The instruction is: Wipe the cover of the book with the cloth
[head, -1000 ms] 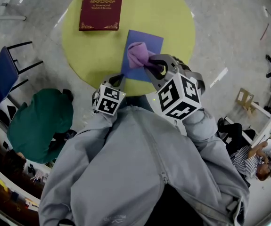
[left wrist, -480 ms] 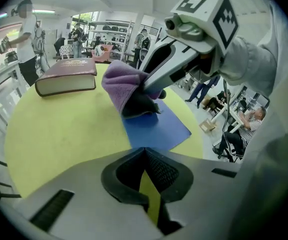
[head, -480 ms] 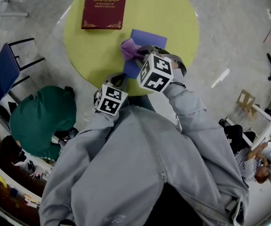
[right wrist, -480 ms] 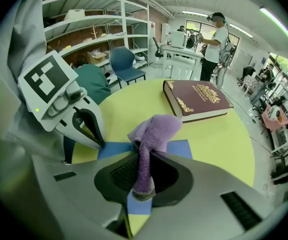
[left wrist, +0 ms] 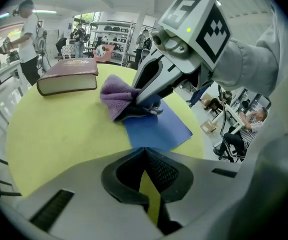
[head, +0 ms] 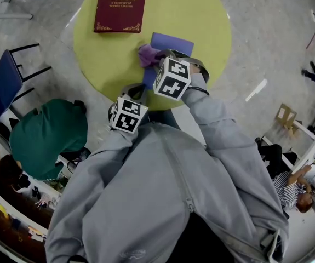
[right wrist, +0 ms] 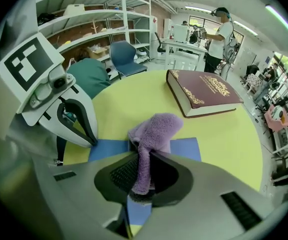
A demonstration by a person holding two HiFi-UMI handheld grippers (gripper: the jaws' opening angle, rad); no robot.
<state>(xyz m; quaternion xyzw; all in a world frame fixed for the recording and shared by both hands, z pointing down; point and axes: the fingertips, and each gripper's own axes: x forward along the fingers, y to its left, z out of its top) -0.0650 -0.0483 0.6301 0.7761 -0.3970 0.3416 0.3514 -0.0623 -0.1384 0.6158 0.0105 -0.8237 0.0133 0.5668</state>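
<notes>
Both right fingers (right wrist: 114, 176) clamp the cloth (right wrist: 156, 126), near the book (right wrist: 204, 91); left fingers (left wrist: 166, 171) closed.

An open lab or workshop floor is showing here: white shelving (right wrist: 103, 14) is carrying boxes at ten o'clock of the right gripper view, strip lights (right wrist: 279, 15) are glowing overhead, and a standing person (right wrist: 219, 34) is facing a workbench at one o'clock. In the head view a hard grey floor (head: 272, 32) is spreading around a round yellow table (head: 201, 21), and a seated person (head: 291, 188) is sitting by a desk at four o'clock
</notes>
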